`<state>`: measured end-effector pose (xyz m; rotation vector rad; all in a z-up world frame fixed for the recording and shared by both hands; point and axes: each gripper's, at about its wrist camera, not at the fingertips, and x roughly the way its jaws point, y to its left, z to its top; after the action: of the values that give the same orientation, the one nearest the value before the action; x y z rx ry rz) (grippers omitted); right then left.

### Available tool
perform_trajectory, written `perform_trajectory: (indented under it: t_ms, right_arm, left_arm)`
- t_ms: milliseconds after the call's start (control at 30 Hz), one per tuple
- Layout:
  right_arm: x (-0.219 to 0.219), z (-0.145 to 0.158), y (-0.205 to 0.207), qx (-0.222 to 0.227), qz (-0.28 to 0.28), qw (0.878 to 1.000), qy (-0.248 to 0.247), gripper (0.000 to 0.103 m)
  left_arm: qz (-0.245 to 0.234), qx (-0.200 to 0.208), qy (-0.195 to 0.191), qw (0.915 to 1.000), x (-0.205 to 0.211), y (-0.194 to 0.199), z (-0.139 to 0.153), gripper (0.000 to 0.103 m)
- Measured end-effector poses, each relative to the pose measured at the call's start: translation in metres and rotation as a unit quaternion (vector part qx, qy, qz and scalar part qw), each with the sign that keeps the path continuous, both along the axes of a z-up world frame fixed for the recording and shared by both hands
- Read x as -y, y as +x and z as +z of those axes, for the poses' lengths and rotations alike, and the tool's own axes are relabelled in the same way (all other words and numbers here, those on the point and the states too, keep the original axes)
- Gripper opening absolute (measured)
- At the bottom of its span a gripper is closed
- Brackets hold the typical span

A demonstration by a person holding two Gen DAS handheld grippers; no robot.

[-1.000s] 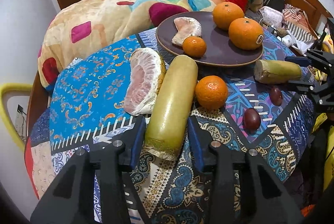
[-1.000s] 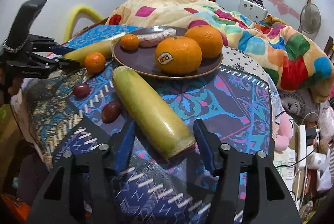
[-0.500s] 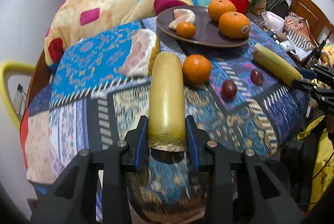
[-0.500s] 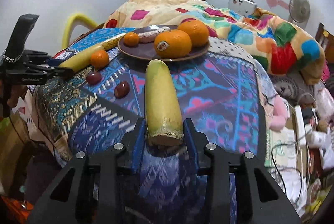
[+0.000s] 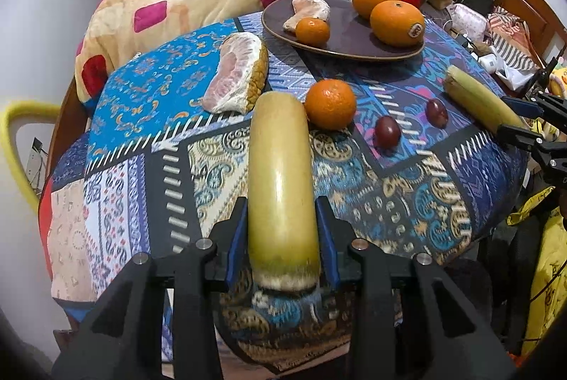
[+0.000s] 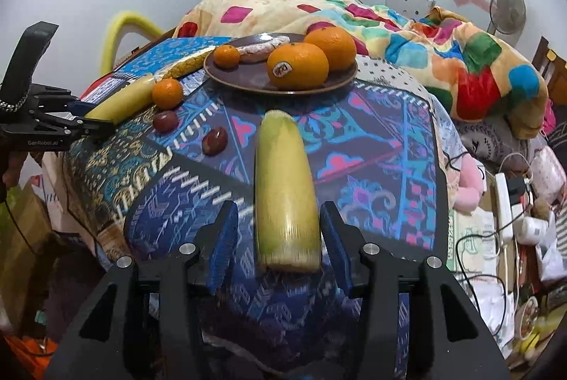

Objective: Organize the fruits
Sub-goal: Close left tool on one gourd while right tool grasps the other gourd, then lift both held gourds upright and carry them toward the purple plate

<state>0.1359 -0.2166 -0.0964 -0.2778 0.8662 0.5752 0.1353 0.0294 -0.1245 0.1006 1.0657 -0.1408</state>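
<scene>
In the left wrist view the left gripper [image 5: 281,247] pinches the cut butt end of a long, smooth yellow-tan cylindrical stalk [image 5: 280,181], both blue pads pressed against its sides at lower centre of the frame. Its long axis runs straight up the frame, along the fingers, with the rounded far end pointing toward the small loose orange [image 5: 330,103] and the peeled pomelo wedge [image 5: 236,78], which it seems to touch or nearly touch. Held only at one end, the stalk could droop or twist out of the pads, and swinging it might knock that orange into the two dark red plums [image 5: 388,131] or toward the dark brown round plate [image 5: 340,48] in the upper centre. In the right wrist view the right gripper [image 6: 280,247] is spread around a pale yellow-green husked cob-like piece [image 6: 285,192]; the left pad stands clear, the right pad is just beside it. It lies on the patterned blue cloth [image 6: 372,139], tip pointing up-frame at the plate. Closing off-centre may roll it sideways toward the cloth's near edge.
</scene>
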Motion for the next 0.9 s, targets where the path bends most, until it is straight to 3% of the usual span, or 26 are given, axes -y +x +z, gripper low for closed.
perform_trajectory:
  t_ms: [200, 300, 633, 900]
  right_arm:
    - [-0.014, -0.007, 0.019, -0.007, 0.004, 1.0, -0.006, 0.044]
    - [-0.018, -0.01, 0.027, -0.008, 0.0, 1.0, 0.0, 0.036]
    - [-0.018, -0.009, 0.032, 0.007, -0.011, 1.0, 0.024, 0.035]
    - [-0.003, 0.015, 0.026, 0.042, -0.029, 0.998, 0.047, 0.035]
  left_arm:
    - [-0.006, 0.002, -0.001, 1.0, 0.003, 0.02, -0.001, 0.036]
    - [-0.008, 0.006, -0.003, 0.9999, 0.002, 0.025, -0.002, 0.036]
    - [0.005, 0.021, -0.017, 0.9996, -0.001, 0.039, -0.001, 0.037]
    - [0.015, 0.081, -0.016, 0.9965, 0.002, 0.021, 0.038, 0.037]
